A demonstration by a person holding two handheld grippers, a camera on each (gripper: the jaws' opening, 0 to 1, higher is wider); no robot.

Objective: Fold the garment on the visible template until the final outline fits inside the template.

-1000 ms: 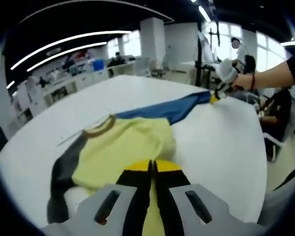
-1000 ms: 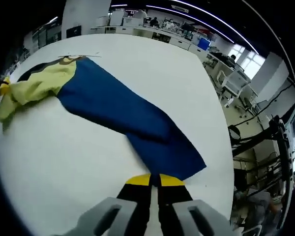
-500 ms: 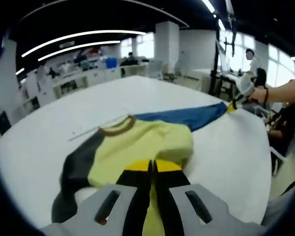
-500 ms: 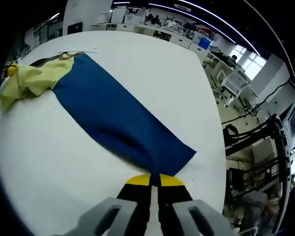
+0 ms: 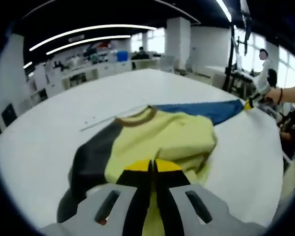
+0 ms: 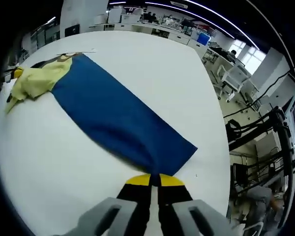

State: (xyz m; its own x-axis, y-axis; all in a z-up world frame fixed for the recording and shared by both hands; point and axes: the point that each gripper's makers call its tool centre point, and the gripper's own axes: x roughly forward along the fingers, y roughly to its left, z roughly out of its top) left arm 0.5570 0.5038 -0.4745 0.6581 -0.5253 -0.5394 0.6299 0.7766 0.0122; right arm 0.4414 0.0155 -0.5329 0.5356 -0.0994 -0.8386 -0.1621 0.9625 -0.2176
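The garment (image 6: 113,115) is being stretched lengthwise across the white table (image 6: 152,54), its long axis running from one gripper to the other. Its yellow body (image 5: 162,140) is being pinched in the closed left gripper (image 5: 153,166), while the blue sleeve end (image 6: 164,157) is being clamped by the right gripper (image 6: 154,179). Each gripper is being kept nearest its own end, so any fold would be judged to run along that axis.

Lighting: ceiling strips (image 5: 88,37) and windows (image 5: 290,64) are lighting both views brightly and evenly. Worktop (image 6: 152,69) is glaring near-white. Shadows are lying soft under the garment (image 5: 157,140). Edges are bending from fisheye distortion; the background is blurring in the left gripper view.
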